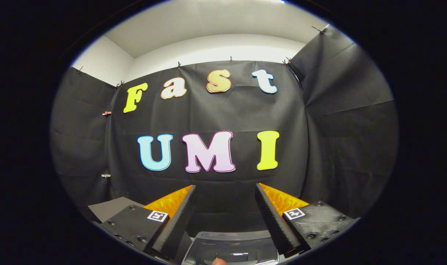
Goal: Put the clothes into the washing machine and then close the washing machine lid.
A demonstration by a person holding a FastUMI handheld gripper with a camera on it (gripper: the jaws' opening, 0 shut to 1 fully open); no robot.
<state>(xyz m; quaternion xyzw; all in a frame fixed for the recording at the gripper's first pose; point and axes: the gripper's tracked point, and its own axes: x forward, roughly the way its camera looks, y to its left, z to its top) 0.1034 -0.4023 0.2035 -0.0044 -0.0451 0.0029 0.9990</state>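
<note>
Gripper (225,191) agape; perhaps washer lid (230,246) below.

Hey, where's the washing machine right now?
In the gripper view, the washing machine sits low between the open gripper fingers, in front of the black cloth wall.

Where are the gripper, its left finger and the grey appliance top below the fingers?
gripper (225,191): gripper view, open gap between fingertips.
left finger (177,221): gripper view, ribbed black pad.
grey appliance top (230,248): gripper view, glossy surface between the fingers.
</note>
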